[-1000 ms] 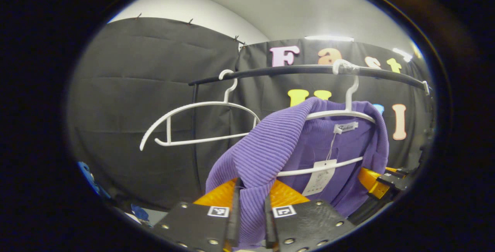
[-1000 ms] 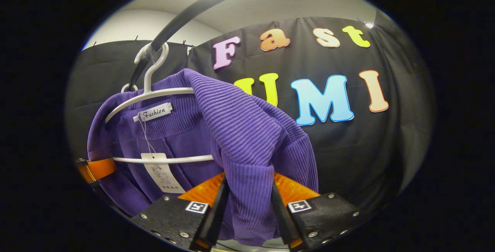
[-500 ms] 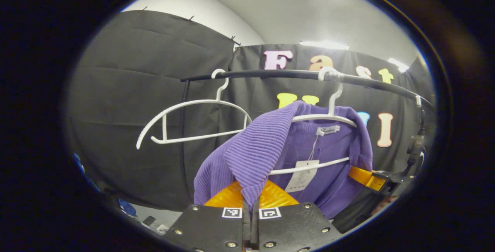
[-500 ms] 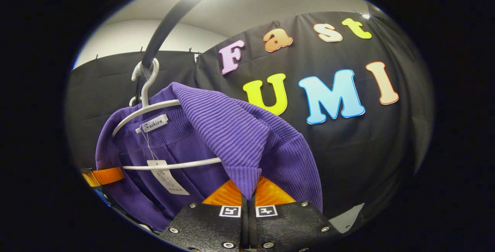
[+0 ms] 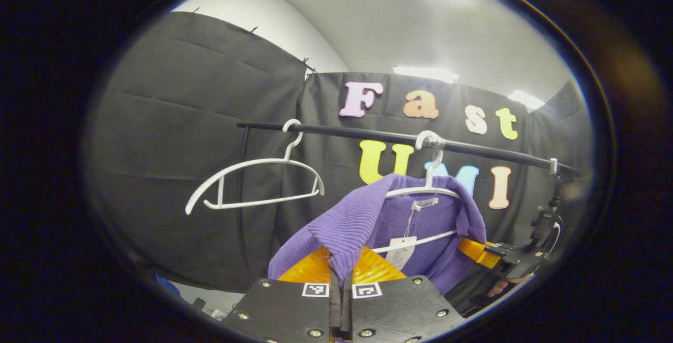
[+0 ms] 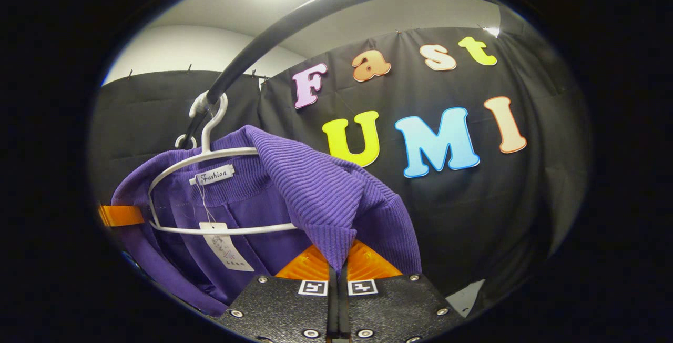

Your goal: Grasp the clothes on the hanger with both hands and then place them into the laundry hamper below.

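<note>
Both grippers are clamped tight on the ribbed purple knit sweater (image 5: 363, 217): the left gripper (image 5: 340, 280) pinches one shoulder fold, the right gripper (image 6: 337, 274) the other. The sweater hangs on a white plastic hanger (image 6: 210, 156) hooked over the black clothes rail (image 5: 368, 133). An empty white hanger (image 5: 252, 185) hangs beside it on the rail.

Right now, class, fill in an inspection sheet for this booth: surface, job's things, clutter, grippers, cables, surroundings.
Surface: nothing seen.
Job's things: purple sweater hangs on a white hanger on the black rail; hamper nothing seen.
Clutter: an empty hanger on the rail; small unclear items low at left.
Grippers: left gripper shut on the sweater's shoulder; right gripper shut on the other shoulder.
Cables: nothing seen.
Surroundings: black cloth wall, ceiling lights.
</note>
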